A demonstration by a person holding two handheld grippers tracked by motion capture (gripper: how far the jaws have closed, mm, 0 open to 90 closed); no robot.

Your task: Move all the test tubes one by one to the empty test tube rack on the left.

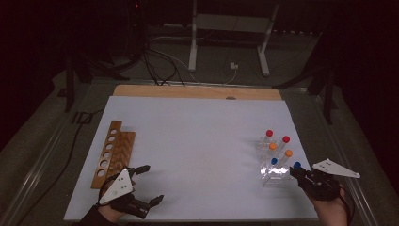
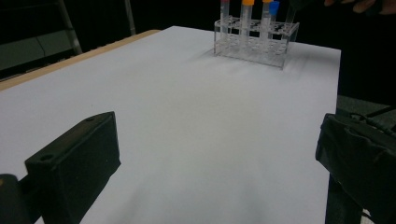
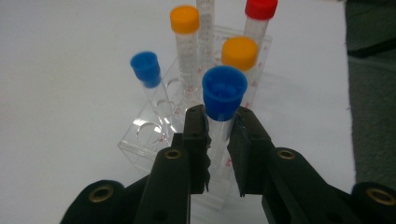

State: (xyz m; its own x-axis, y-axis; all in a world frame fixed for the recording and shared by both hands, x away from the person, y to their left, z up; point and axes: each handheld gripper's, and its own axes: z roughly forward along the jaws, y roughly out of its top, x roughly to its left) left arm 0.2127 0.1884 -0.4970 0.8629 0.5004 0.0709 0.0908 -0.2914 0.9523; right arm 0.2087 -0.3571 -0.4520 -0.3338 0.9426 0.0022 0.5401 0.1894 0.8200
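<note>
Blue-capped tube (image 3: pixel 219 112) sits clamped just under its cap between the jaws of the right gripper (image 3: pixel 217 144), at the near right corner of the clear rack (image 3: pixel 154 140), itself on the right side of the white mat (image 1: pixel 197 141). The tube seems still seated in its hole. The rack is light plastic and stands close to the mat's right edge, so a pull off the vertical could drag or tip it, and the other tubes with it. A slanted lift might also jam the tube in its hole. The grip is on smooth plastic, so the tube could slip if the jaws ease.

The rack holds six tubes: two blue-capped nearest, two orange (image 3: pixel 239 53) behind, two red (image 3: pixel 261 9) farthest. All look empty, though that is hard to judge.

On the left, the wooden rack (image 1: pixel 113 153) has a row of empty holes. The left gripper (image 1: pixel 146 183) rests near it, jaws wide, holding nothing.
</note>
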